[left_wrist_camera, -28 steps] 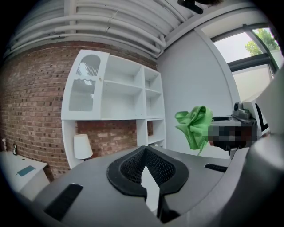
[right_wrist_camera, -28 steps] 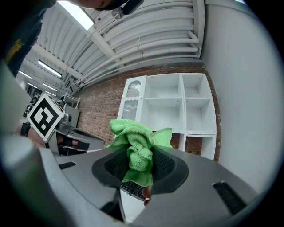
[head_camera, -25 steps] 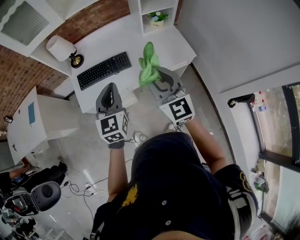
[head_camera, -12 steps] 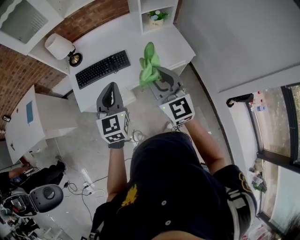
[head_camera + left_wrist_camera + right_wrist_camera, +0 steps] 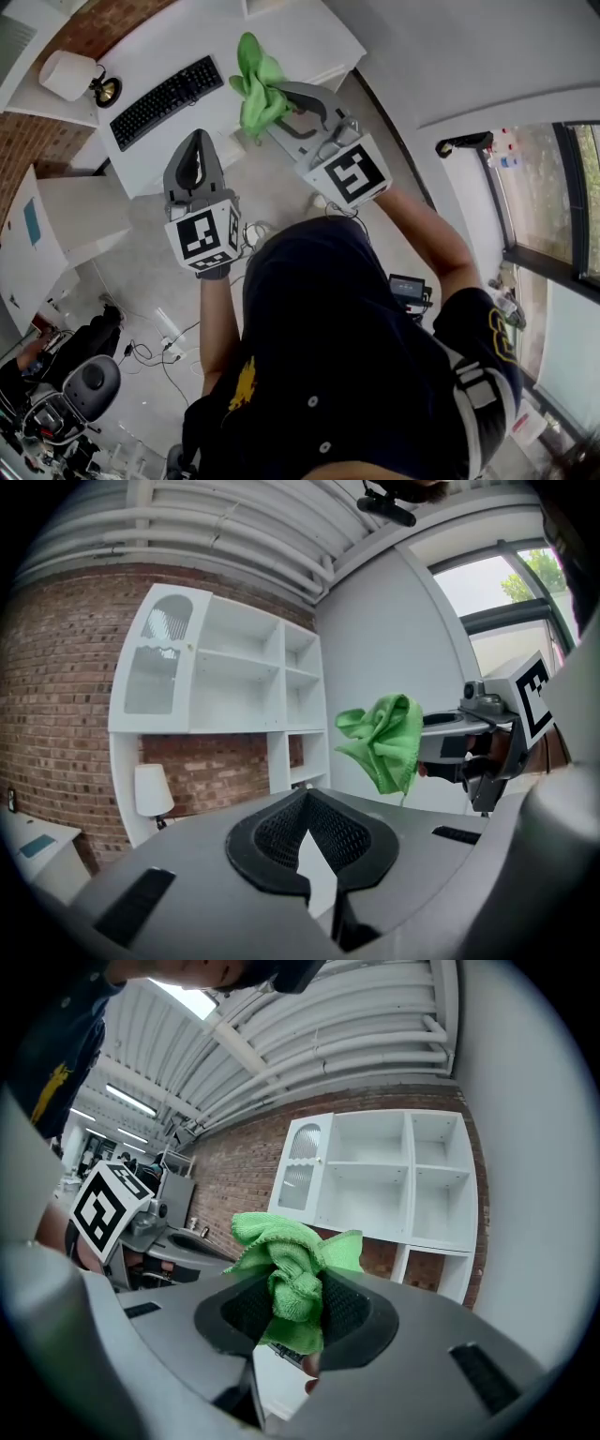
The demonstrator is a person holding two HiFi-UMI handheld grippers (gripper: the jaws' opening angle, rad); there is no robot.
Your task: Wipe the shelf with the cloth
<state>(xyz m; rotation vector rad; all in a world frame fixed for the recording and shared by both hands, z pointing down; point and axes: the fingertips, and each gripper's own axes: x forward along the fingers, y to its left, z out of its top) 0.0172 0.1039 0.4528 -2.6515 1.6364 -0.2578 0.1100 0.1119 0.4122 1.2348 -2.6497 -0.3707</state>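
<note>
R gripper [image 5: 270, 105] aloft w/ cloth [image 5: 251, 70]

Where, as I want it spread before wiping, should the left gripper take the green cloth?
Probably the loose crumpled folds of the green cloth bulging past the right gripper's shut jaws. The left gripper, shut and empty, should open and come from the cloth's left, where it hangs free.

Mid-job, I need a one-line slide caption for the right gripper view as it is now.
Right gripper shut on a bunched green cloth, facing the white shelf unit against the brick wall.
</note>
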